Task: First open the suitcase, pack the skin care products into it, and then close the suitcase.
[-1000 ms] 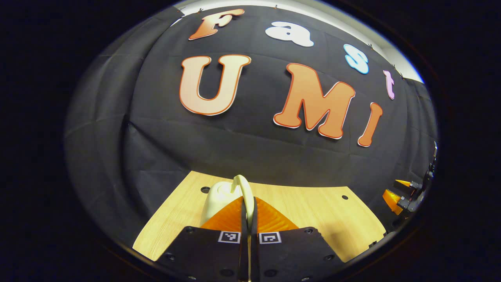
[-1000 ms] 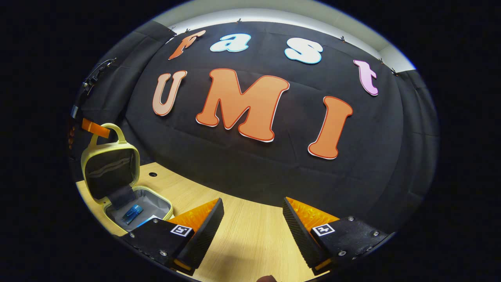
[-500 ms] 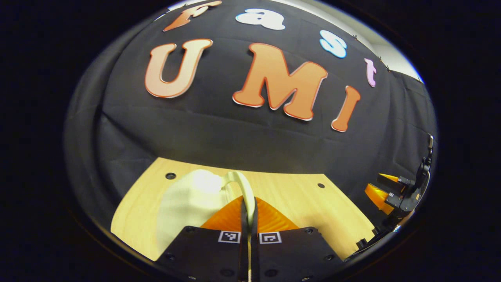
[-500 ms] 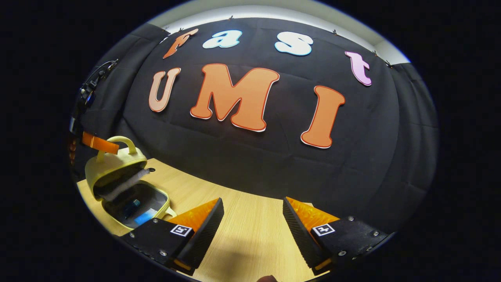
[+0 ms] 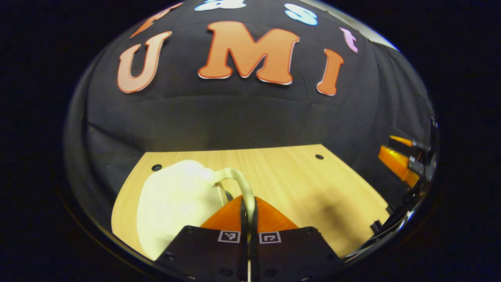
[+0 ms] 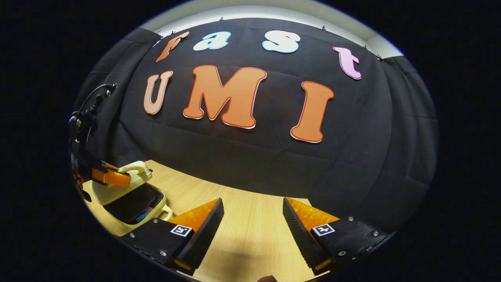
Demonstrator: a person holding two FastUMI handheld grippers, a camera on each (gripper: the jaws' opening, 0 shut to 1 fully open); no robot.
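In the left gripper view we see the left gripper (image 5: pixel 249 207) with its fingers pressed together on the pale yellow handle (image 5: pixel 239 181) of the suitcase (image 5: pixel 172 203), the handle strap caught between both of them. The suitcase's lid faces us as a smooth cream shell, lying on the left part of the wooden bench (image 5: pixel 313 188). At the far right edge of this view the right gripper (image 5: pixel 399 158) shows, well apart from the case.

In the right gripper view the right gripper (image 6: pixel 252 219) hangs above bare bench (image 6: pixel 250 243) with its fingers spread wide and nothing between them. Off to the left, the suitcase (image 6: pixel 129 196) sits near the bench's left edge with its lid tilted low over the base, a dark gap open between the two halves. Inside that gap we make out a blue skin care product (image 6: pixel 144 215). The left gripper (image 6: pixel 111 177) pinches the handle (image 6: pixel 135 169) at the lid's top.
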